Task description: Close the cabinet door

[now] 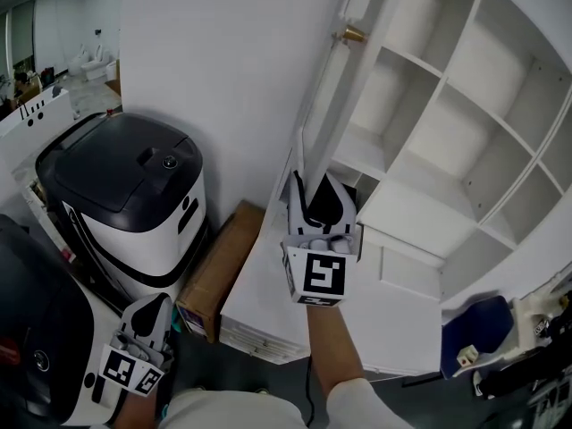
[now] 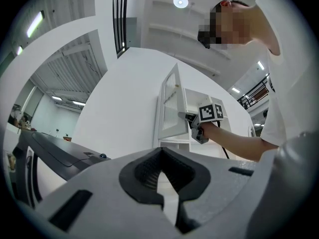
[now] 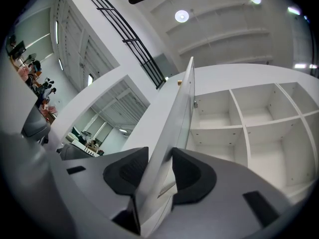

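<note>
The white cabinet door stands open, edge-on to me, with a brass knob near its top. My right gripper holds the door's lower edge. In the right gripper view the door panel runs up between the two black pads, which press on both faces; the gripper is shut on it. In the left gripper view the door and the right gripper show from the side. My left gripper hangs low at the left, away from the cabinet, shut with nothing in it.
The open cabinet's white shelves fill the right side. A black-topped white machine stands at the left by the wall, with a flat cardboard box leaning beside it. A blue object lies low at the right.
</note>
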`<state>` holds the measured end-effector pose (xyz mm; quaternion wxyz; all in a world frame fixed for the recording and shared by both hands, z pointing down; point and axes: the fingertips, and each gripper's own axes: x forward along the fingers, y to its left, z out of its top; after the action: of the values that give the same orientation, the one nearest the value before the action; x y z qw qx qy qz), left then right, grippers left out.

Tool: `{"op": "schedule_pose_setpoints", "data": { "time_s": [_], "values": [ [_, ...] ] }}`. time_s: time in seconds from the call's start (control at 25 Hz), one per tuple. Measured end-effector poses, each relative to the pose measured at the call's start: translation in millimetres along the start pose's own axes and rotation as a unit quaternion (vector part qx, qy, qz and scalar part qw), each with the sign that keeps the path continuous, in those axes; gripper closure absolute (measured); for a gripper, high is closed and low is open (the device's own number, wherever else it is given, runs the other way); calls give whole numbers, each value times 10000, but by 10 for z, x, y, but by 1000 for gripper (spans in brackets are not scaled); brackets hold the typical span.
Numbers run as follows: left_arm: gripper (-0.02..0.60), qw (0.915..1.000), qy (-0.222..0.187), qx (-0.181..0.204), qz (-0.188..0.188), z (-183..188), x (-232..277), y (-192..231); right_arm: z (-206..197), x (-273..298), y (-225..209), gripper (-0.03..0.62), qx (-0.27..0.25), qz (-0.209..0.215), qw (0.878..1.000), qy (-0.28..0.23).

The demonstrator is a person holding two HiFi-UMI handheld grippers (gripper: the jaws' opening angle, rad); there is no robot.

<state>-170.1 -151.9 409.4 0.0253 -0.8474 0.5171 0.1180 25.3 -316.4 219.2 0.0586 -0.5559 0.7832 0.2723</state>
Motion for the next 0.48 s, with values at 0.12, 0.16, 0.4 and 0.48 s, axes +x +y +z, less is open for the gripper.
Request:
{"op": "schedule_pose_setpoints", "data": {
  "time_s": [0.12, 0.16, 0.4, 0.48],
  "values": [
    [578, 10000, -13, 5, -34, -17, 67, -46, -20, -55, -101, 453, 40, -36, 10000, -16],
    [578, 10000, -9, 5, -42, -25, 85, -56, -30, -73, -136, 456, 49, -52, 10000, -16],
    [578, 9999, 23, 3, -108, -81, 254, -141, -96, -157, -383, 471, 56, -132, 9999, -36],
    [578, 9999, 35, 6, -160, -105, 326, -178, -131, -184, -484, 477, 71, -195, 9998, -30]
  ]
}}
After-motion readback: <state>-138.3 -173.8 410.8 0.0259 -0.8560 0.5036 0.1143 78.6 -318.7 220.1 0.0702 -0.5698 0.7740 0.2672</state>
